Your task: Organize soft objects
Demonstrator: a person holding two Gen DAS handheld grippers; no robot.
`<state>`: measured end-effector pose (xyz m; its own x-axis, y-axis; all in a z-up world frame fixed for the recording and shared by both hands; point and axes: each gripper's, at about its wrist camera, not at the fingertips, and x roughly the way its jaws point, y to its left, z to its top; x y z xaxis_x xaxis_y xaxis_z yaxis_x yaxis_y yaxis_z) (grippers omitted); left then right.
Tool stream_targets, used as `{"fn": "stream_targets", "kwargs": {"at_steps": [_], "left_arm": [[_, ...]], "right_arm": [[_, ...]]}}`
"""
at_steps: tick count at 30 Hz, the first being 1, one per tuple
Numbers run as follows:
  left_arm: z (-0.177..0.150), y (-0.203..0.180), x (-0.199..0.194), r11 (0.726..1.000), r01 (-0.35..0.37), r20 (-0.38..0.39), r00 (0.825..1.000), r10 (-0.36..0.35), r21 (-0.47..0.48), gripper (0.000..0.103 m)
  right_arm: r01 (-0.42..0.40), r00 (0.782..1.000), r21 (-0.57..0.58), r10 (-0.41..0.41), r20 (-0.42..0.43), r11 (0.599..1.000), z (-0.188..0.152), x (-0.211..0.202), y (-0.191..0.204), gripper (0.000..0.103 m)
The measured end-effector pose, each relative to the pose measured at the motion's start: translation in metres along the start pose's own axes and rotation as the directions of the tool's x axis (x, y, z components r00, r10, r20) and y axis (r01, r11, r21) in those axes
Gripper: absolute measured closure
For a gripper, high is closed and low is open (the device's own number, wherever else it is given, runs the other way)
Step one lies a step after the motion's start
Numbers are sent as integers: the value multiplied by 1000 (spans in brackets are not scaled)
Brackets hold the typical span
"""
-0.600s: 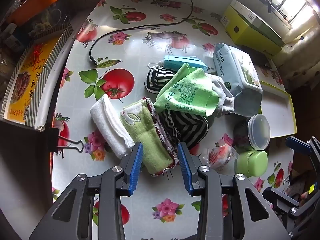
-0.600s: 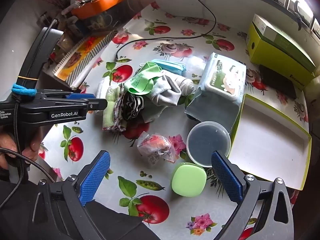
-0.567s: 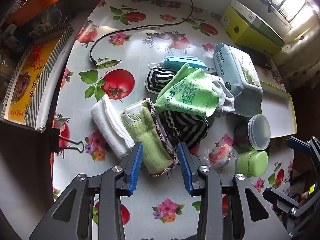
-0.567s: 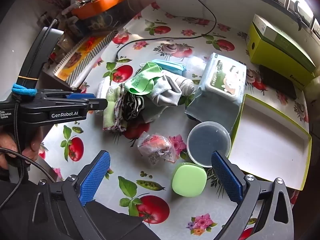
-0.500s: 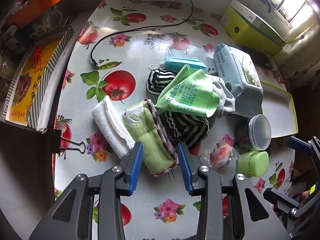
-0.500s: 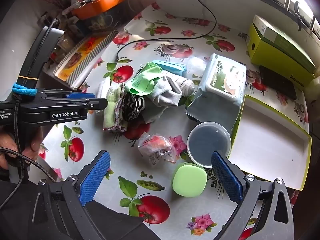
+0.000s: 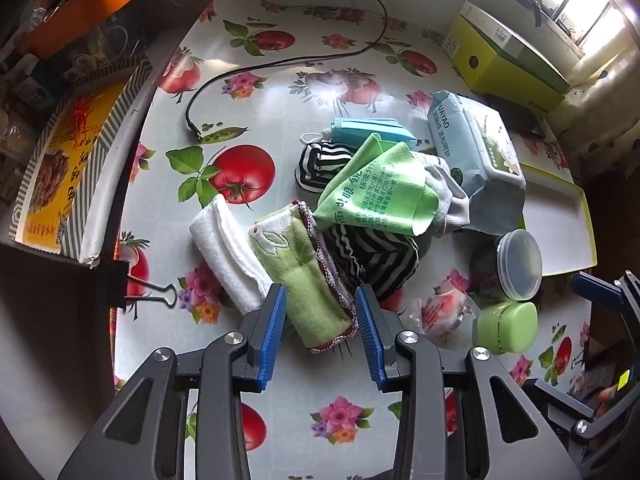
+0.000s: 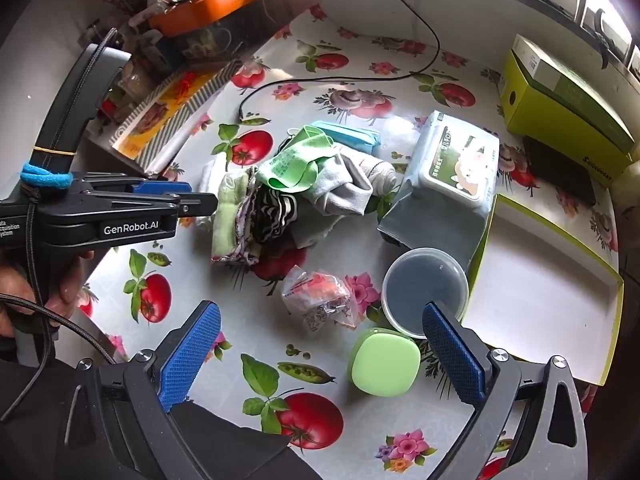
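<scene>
From my left wrist view, going left to right: white rolled towel [image 7: 228, 256] at center left, then the green folded towel [image 7: 308, 280], whose near end sits between my left gripper [image 7: 320, 328] fingers. They're apart, not pinching it as far as I can see. Right of that is a striped cloth [image 7: 376, 256] under a green printed cloth [image 7: 380, 192] with Chinese text I can't read, then a wipes pack [image 7: 476, 152] at upper right.

On the right wrist view, the left tool's side reads "GenRobot.AI". My right gripper [image 8: 320, 356] is spread wide at the bottom of the frame over a green case [image 8: 384, 360], holding nothing. White tray [image 8: 544, 300] sits far right.
</scene>
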<state>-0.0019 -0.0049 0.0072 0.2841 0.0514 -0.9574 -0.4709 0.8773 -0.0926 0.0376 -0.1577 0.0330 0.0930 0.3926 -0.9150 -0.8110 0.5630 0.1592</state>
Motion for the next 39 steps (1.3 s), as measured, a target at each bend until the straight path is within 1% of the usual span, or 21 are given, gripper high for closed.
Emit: {"fn": "stream_targets", "kwargs": {"at_steps": [6,10,16,23,28,39], "left_arm": [[0,-1,-2,1000,-3,4,1000,3,7,66],[0,1,-1,1000,9,-5,1000,-9,0,66],[-1,1,-3,1000,3,1,1000,-3,-2,66],[-1,3,-2,1000,1,-3,1000,-1,-13,66],[-1,5,2,1000,2,-22,1000,-3,-20,66],[1,5,-1,1000,17,3,1000,-17,-5,66]], "right_arm": [[-9,1000,-6,9,-15,1000,1,3,0,6],[-5,1000,-12,5,-21,1000,1,5,1,6],[-3,1000,-29,2,-19,1000,1,5,4,6],[-2,1000,-14,1,-25,1000,2,5,4,6],[4,1000,-1,-4,-25,1000,3,5,1,6],[3,1000,8,-2,-24,1000,5,4,-2,6]]}}
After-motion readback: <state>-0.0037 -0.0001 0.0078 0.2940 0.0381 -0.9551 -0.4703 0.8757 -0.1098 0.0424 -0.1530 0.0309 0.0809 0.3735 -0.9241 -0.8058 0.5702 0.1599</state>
